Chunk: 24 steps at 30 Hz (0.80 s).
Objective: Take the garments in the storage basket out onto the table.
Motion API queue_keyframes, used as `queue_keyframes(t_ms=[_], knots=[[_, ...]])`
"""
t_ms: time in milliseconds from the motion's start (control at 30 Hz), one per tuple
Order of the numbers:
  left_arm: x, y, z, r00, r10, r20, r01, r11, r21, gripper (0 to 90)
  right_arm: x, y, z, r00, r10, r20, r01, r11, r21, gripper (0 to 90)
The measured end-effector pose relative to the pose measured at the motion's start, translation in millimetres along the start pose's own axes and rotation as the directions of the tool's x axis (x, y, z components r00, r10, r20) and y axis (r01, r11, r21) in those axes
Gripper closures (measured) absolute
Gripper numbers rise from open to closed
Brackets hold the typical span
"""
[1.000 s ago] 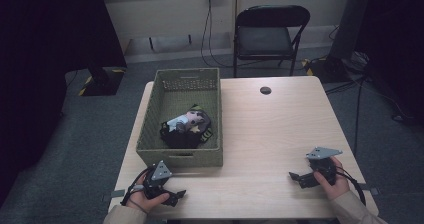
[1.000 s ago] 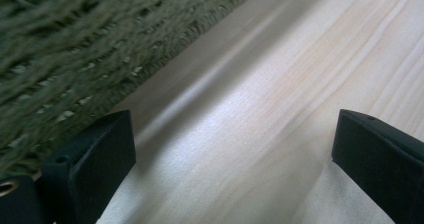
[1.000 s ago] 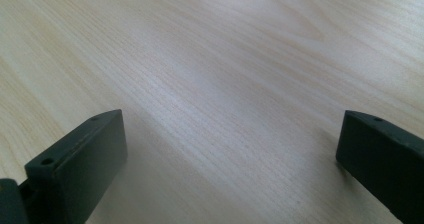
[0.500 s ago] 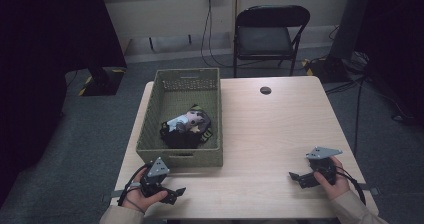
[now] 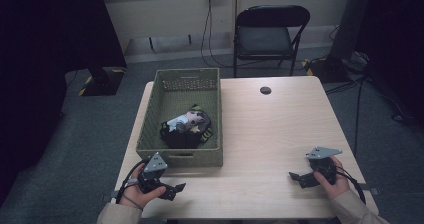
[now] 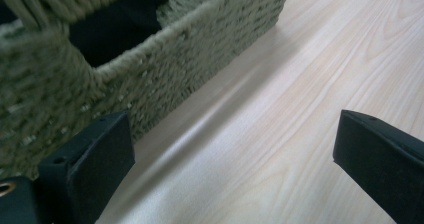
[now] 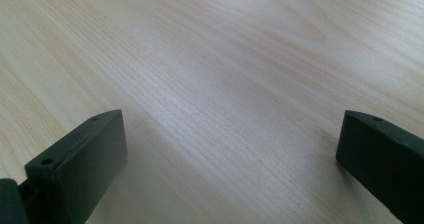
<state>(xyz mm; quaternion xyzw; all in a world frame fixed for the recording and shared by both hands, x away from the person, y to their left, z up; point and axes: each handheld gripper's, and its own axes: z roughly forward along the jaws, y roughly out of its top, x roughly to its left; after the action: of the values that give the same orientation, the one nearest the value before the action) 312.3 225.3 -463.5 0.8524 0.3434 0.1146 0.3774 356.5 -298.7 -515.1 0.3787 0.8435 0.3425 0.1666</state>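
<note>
High view: both grippers, left and right, are spread and empty. The bundle in the basket, at 12 o'clock of the left gripper, is best approached from above.

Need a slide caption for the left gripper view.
Left gripper open over the wooden table, its fingers beside the woven basket.

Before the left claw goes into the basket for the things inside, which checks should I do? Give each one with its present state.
1. Left claw open: ok, jaws wide apart.
2. Left claw empty: ok.
3. Right claw open and empty: ok.
4. Wicker basket open on top: ok.
5. Bundle of dark and light items reachable in the basket's near half: ok.
6. What the items are: cannot tell.
</note>
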Motion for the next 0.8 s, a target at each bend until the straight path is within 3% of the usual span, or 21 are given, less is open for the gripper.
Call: queue_keyframes(t_ms=[500, 800], knots=[[-1.2, 15.4, -8.5, 0.9996, 0.012, 0.026, -0.012, 0.9998, -0.014, 2.5, 0.0, 0.0, 0.0, 1.0000, 0.000, 0.000, 0.000, 1.000, 0.000, 0.0], [1.6, 31.4, -21.4, 0.9997, 0.021, 0.012, -0.021, 0.9994, -0.028, 2.2, -0.1, 0.1, 0.0, 1.0000, -0.001, -0.002, 0.001, 1.000, 0.001, 0.0]])
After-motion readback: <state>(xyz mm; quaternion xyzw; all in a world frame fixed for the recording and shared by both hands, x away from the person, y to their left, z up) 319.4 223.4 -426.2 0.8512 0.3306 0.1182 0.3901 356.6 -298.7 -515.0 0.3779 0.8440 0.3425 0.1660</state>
